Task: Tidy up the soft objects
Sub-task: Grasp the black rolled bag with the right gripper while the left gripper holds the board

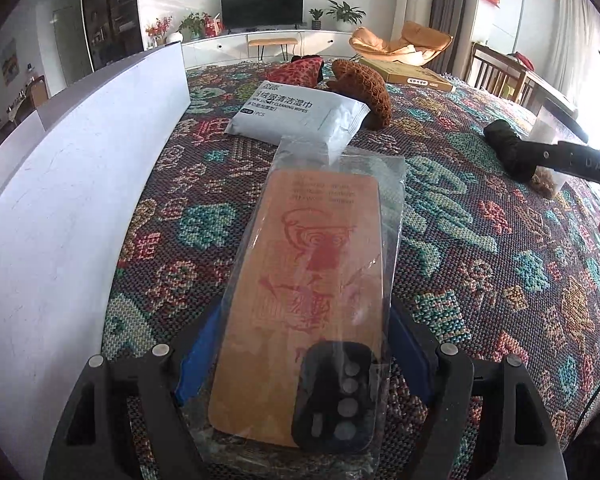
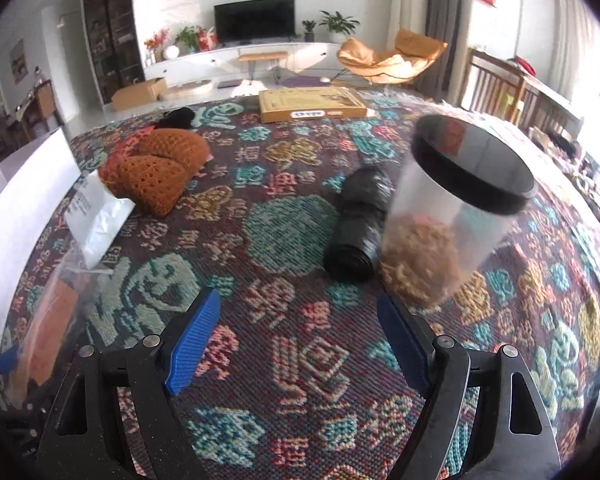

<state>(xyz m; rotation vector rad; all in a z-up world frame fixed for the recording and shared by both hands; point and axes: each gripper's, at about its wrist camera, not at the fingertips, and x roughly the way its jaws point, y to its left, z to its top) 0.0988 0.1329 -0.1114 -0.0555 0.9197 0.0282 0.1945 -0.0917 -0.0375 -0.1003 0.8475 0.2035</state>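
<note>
Clear plastic wrapped the orange phone case [image 1: 300,292], a sleeve holding that case and its black camera block; the left gripper [image 1: 300,364] was clamped on its near end, the sleeve stretching over the woven cloth [image 1: 480,248] towards the white wipes pack [image 1: 300,116]. Behind that pack lay the brown crocheted piece [image 2: 156,168]. Right of the pack stood a tilted clear jar [image 2: 452,216] with a black lid, brownish pieces inside, touching a black bag roll [image 2: 356,228]. The right gripper [image 2: 300,340] hovered wide apart, holding nothing.

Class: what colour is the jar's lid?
Black; the jar's lid shows best in the right wrist view.
</note>
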